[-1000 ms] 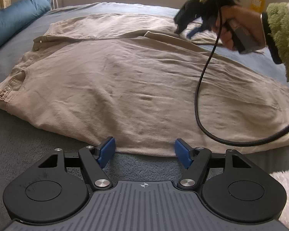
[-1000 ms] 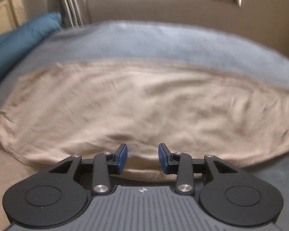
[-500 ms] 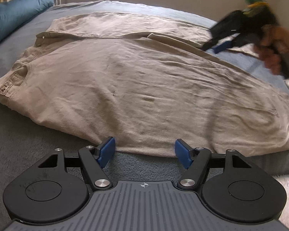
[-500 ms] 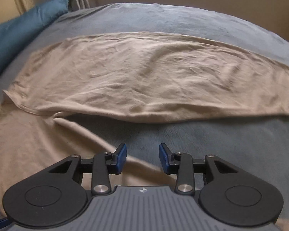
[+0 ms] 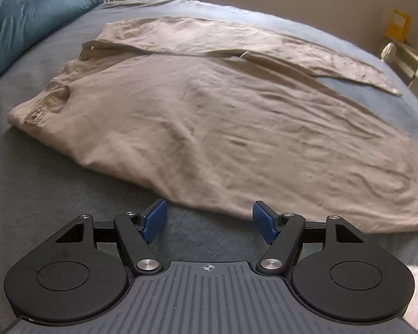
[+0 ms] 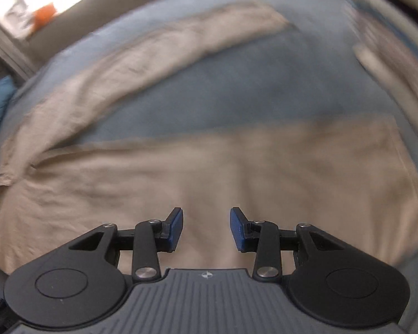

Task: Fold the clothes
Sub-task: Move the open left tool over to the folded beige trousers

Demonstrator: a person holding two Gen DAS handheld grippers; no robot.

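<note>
Shirt [image 5: 223, 128] flat on bed [image 5: 55, 194] | left gripper [image 5: 208, 218] empty | right gripper [image 6: 206, 229] empty

You see plain beige trousers [image 5: 223, 117] on a grey-blue bedspread [image 5: 41, 194], a teal pillow [image 5: 28, 25] at the far left, and both grippers black with blue pads [image 5: 154, 220] and ribbed grey bodies.

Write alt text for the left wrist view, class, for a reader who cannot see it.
A beige shirt lies spread flat on a grey-blue bed, one sleeve stretched out behind. The open left gripper hovers at its near edge, holding nothing.
</note>
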